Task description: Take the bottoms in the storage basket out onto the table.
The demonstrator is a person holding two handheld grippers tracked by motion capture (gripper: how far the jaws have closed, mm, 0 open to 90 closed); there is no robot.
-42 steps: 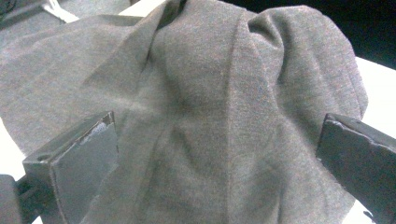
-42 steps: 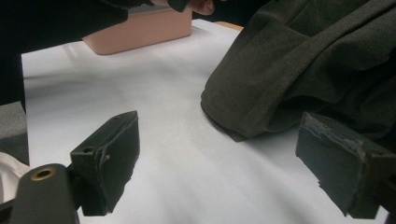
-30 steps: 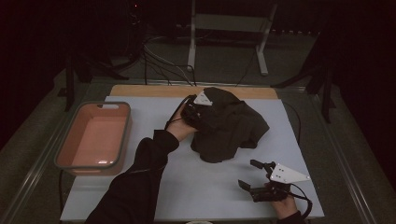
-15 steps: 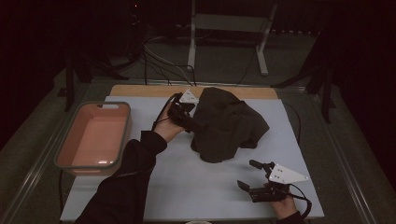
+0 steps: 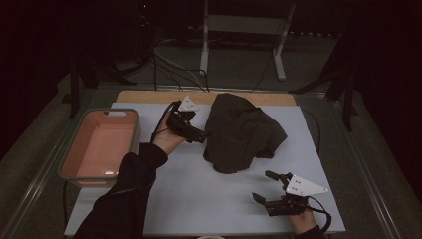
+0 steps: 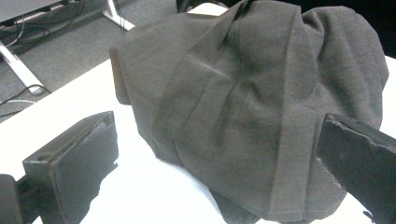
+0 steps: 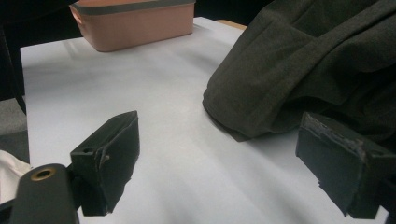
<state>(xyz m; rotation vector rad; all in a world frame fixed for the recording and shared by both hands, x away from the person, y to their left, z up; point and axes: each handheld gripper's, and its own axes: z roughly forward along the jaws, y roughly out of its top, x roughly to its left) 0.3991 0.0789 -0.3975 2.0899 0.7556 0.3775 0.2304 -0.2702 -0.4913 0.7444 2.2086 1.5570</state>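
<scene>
Left gripper view: dark garment (image 6: 252, 112) just ahead between spread, empty jaws.

Bare white table (image 5: 189, 199) lies open between the left gripper (image 5: 199, 135) and right gripper (image 5: 266, 186), near of the crumpled dark garment (image 5: 241, 132). The garment blocks the middle far part. The pink bin (image 5: 99, 144) closes off the left edge.

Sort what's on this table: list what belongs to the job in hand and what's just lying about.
In the job:
- dark cloth, heaped on the table
- left tool, open, beside the cloth
- right tool, open, near the cloth's front edge

Lying about:
- pink tub, at the table's left
- cables and metal stand on the floor behind
</scene>
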